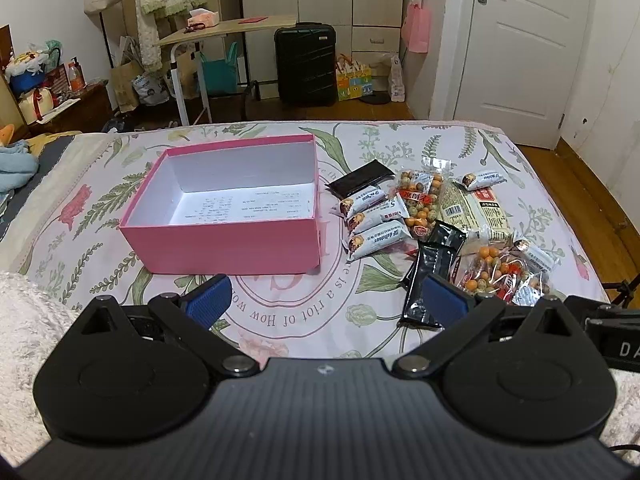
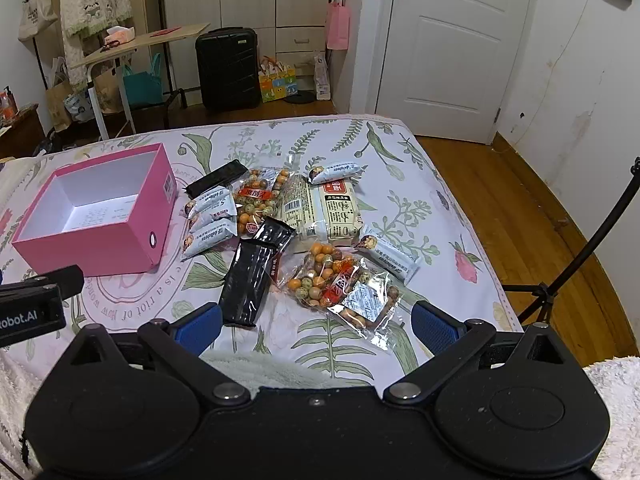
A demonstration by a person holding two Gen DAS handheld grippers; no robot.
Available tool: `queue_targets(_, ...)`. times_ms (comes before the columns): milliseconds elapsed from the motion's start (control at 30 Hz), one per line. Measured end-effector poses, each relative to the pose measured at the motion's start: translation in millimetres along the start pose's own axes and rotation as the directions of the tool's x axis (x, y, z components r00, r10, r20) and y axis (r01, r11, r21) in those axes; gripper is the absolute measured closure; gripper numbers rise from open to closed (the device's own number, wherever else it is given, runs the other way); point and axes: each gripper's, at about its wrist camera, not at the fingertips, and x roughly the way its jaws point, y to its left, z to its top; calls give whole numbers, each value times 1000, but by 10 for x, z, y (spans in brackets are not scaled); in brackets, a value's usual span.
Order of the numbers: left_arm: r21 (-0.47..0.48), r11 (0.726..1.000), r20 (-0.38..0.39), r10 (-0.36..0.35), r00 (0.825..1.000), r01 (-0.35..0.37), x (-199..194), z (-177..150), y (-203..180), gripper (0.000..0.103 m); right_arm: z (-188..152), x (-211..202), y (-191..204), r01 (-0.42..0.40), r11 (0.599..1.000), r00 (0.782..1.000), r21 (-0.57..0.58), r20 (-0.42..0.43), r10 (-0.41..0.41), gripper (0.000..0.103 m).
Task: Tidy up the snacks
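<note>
An open, empty pink box (image 1: 224,244) (image 2: 100,248) sits on the flowered bedsheet. Right of it lies a pile of snacks: white wrapped bars (image 1: 376,236) (image 2: 208,232), black packets (image 1: 428,280) (image 2: 248,280), clear bags of coloured nuts (image 1: 500,272) (image 2: 340,284) and a large beige pack (image 1: 480,212) (image 2: 324,208). My left gripper (image 1: 326,300) is open and empty, low over the sheet in front of the box. My right gripper (image 2: 316,326) is open and empty, just short of the near nut bag.
The bed's right edge (image 2: 480,264) drops to a wooden floor with a black tripod (image 2: 560,280). A fluffy white blanket (image 1: 28,320) lies at the near side. A suitcase (image 1: 306,64), a folding table (image 1: 224,30) and a door (image 1: 516,40) stand beyond the bed.
</note>
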Motion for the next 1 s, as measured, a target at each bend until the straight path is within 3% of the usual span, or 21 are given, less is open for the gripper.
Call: queue_targets(1000,15,1000,-2,-16,1000,16,-41,-20,-59,0,-21,-32,-15,4,1000,1000,-15,17,-4,1)
